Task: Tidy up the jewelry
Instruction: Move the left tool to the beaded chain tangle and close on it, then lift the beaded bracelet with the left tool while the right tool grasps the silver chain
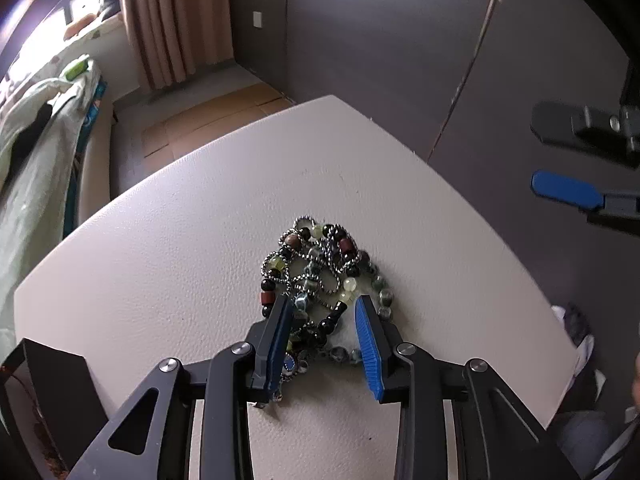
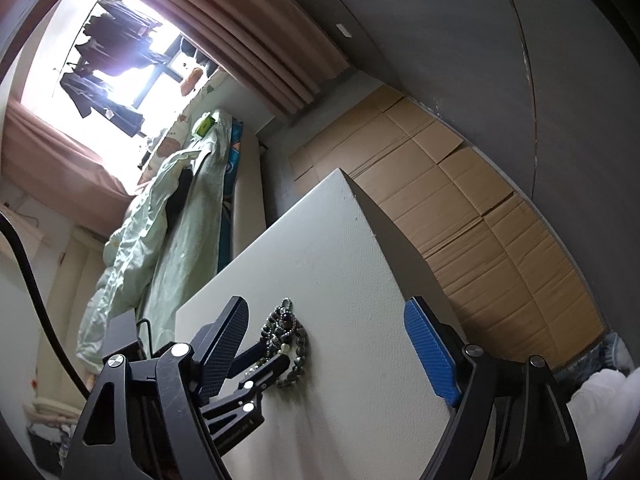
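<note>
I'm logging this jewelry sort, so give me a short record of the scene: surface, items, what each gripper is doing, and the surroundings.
surface: white table, pebbled top
items: one tangled jewelry pile of bead strands and silver ball chains
left gripper: down over the near part of the pile, strands between its fingers; one pad touches beads, the other stands clear
right gripper: open, nothing between its fingers, pile ahead of it
surroundings: flattened cardboard on the floor, curtain, bedding beside the table

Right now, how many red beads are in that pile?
2: a red bead at the jewelry pile's left edge, a darker bead far right. Others may hide.
</note>
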{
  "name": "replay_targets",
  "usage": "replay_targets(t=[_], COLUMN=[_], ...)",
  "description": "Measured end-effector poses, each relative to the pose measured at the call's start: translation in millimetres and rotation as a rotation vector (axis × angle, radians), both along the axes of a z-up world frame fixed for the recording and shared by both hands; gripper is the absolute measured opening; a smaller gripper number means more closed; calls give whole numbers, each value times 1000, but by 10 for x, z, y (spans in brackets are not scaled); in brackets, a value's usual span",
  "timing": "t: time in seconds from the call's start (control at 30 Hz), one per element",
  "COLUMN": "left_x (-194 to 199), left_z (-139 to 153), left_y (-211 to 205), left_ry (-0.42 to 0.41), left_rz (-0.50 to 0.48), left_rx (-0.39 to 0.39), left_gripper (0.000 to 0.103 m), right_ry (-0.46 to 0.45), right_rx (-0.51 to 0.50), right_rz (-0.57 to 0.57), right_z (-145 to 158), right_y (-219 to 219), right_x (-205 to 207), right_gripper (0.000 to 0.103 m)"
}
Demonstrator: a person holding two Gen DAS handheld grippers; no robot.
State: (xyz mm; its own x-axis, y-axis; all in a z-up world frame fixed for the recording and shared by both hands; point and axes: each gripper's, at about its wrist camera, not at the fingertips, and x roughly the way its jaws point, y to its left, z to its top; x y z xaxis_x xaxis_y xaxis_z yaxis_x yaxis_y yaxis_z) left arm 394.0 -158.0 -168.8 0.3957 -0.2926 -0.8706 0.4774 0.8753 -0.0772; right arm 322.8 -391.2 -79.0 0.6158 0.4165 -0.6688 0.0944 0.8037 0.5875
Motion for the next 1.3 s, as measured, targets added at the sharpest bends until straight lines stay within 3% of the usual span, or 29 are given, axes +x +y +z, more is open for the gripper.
replay_targets(t=[0.07,0.13,0.2,0.43,0.63,0.9,1.3], left_x=[-16,-9,18,2,-32,-96,-285], left_z=[6,13,31,382,666,878,1469], left_y=[2,33,110,339,459,641,987], left_ry=[-11,-7,28,-2,-37,-70,-226], left_rz=[3,16,37,99,128,166,239], left_rx=[13,13,-41,-178,-254,-301,-379], left_gripper=[26,11,10,9,8,8,8], right_ry=[3,5,7,42,50,58,98], right_rx=[-2,-3,-9,-15,-27,-23,-33], right_rz=[7,16,28,78,113,165,238], right_z=[-6,-8,-18,-105,-137,-173,-288], right_y=[14,39,73,201,300,455,770], right_x=[5,13,25,91,89,88,169], right_gripper=[82,82,81,65,64,64,64])
